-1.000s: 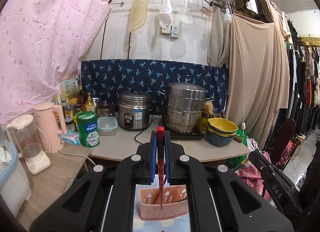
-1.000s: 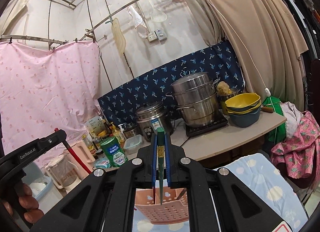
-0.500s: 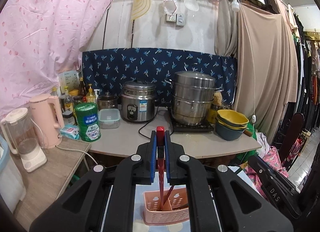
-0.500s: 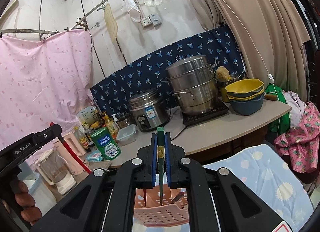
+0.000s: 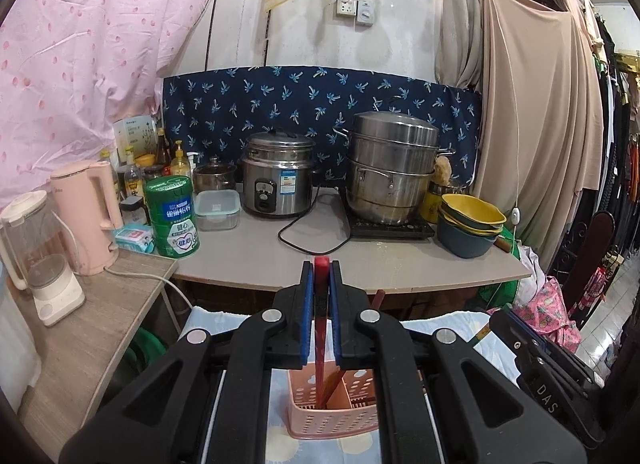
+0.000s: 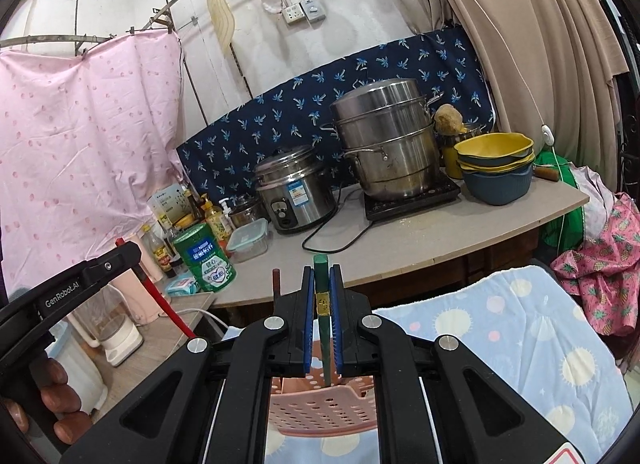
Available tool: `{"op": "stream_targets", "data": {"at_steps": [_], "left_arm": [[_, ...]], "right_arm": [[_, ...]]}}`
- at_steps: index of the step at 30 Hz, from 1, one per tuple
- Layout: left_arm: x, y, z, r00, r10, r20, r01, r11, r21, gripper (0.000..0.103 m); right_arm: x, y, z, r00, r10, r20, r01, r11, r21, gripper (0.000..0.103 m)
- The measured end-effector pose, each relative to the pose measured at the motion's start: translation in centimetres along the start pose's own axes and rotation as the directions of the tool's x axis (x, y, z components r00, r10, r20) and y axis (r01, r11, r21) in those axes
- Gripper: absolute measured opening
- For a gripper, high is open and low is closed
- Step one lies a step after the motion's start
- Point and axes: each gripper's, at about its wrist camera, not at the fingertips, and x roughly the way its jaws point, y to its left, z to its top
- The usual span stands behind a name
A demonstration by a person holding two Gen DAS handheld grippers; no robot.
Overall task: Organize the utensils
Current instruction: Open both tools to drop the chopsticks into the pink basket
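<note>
While fingers (image 5: 306, 316) pinch red utensil (image 5: 321, 304), caddy (image 5: 332, 420) rim below.

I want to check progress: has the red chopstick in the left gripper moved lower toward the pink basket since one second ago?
Yes. The red chopstick has gone down: its tip hung above the pink basket and now reaches inside it.

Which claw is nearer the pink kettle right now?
Left. The left claw, shut on a red chopstick, is over the pink basket on the side toward the pink kettle; the right claw, shut on a green chopstick, is over the same basket, farther from it.
</note>
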Motion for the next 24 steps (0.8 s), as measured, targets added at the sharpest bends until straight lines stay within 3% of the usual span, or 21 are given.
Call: {"op": "stream_targets", "data": {"at_steps": [1,4,5,8,12,24], "left_arm": [[-0.1,0.0,-0.1,1.000,0.002,0.001,-0.002,1.000,-0.001,0.010],[-0.1,0.0,-0.3,1.000,0.014,0.000,-0.014,1.000,-0.004,0.036],[-0.2,0.0,-0.4,1.000,0.016,0.001,-0.016,1.000,-0.007,0.042],[-0.3,0.2,-0.7,1.000,0.014,-0.019,-0.014,1.000,-0.021,0.057],[-0.6,0.2,-1.3,0.999,0.008,-0.046,-0.009,1.000,-0.023,0.062],[-4.0,-0.7,-2.3,0.998,-0.015,-0.064,0.014,1.000,-0.014,0.065]], "right_arm": [[0.1,0.0,-0.1,1.000,0.000,-0.003,0.000,1.000,0.000,0.009],[0.0,-0.1,-0.3,1.000,-0.006,-0.001,0.006,1.000,-0.002,0.017],[0.0,-0.1,-0.4,1.000,-0.007,-0.001,0.007,1.000,-0.003,0.022],[-0.3,0.0,-0.5,1.000,-0.007,0.000,0.007,1.000,0.001,0.025],[-1.0,0.0,-0.8,1.000,-0.001,-0.003,0.001,1.000,0.002,0.029],[-4.5,0.7,-2.3,1.000,0.011,-0.017,-0.011,1.000,0.002,0.030]]}}
